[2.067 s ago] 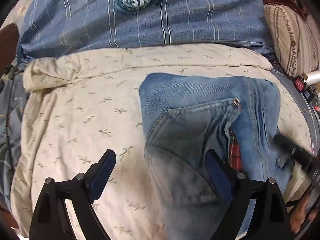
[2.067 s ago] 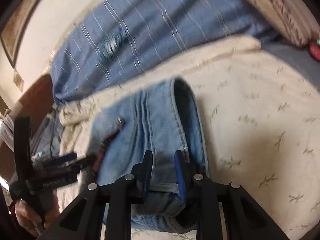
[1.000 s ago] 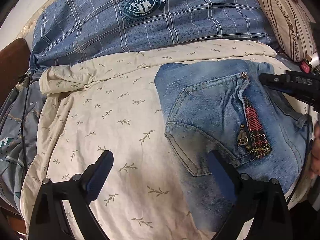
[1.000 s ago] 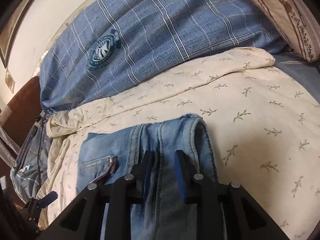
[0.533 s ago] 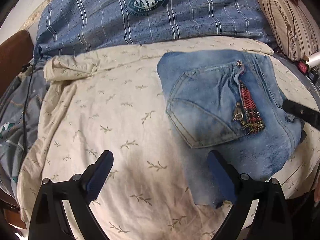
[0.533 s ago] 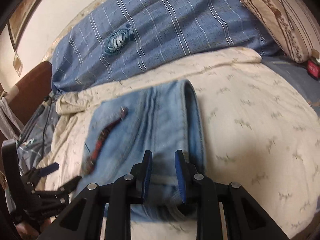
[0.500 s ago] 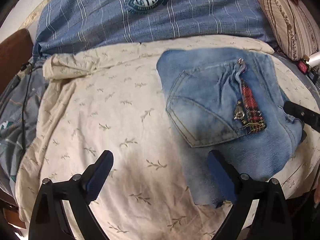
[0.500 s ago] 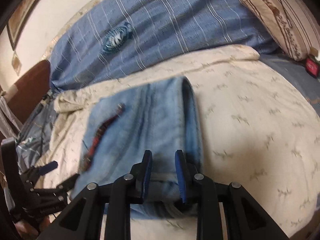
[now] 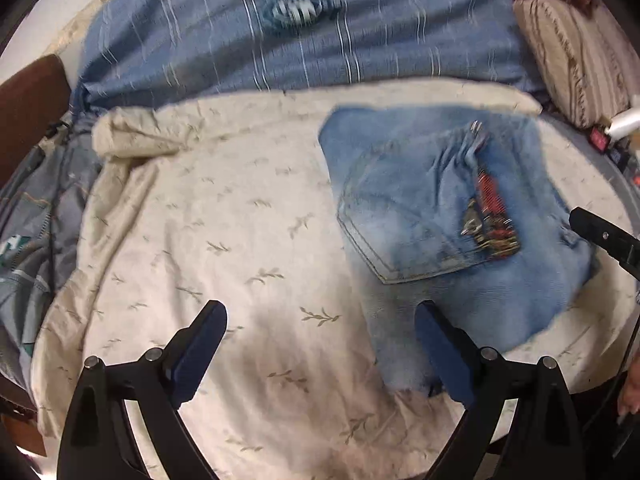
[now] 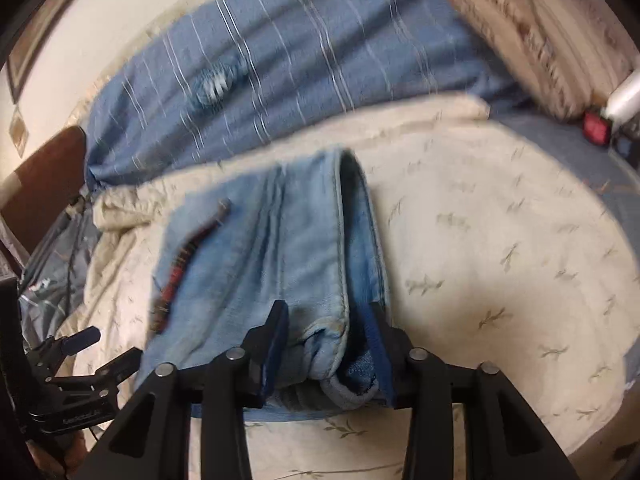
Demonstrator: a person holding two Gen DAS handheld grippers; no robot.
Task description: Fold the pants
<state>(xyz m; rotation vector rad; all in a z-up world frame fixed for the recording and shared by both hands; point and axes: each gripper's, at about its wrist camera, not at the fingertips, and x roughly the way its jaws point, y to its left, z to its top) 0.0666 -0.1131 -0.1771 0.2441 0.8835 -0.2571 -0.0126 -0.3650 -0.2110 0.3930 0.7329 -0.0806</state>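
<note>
Right gripper (image 10: pixel 326 330) has just been opening its jaws; the rolled end of the folded jeans (image 10: pixel 280 264) sits between the blue pads, but the pads stand off the denim on both sides and no longer press on it. Left gripper (image 9: pixel 320 336) is spread wide and holds nothing; its left pad hangs over bare cream cover, its right pad over the near corner of the jeans, and contact with the cloth cannot be confirmed. The jeans lie as a compact folded stack on the cream leaf-print bedspread (image 9: pixel 224 240), toward the right side of the bed and close to its near edge. In the left wrist view the top face shows a back pocket (image 9: pixel 404 224) with a red plaid trim strip (image 9: pixel 494 208) along its right side, and one arm of the right gripper enters from the right edge of the frame beside the stack. In the right wrist view a thick folded denim edge runs along the right side of the stack, from the pads away toward the far side of the bed. Beyond the bedspread lies a blue striped blanket (image 9: pixel 320 48) with an oval emblem. A beige striped pillow (image 9: pixel 576 56) sits at the far right corner of the bed. Both views are motion-blurred, so fine stitching detail is not legible.
</note>
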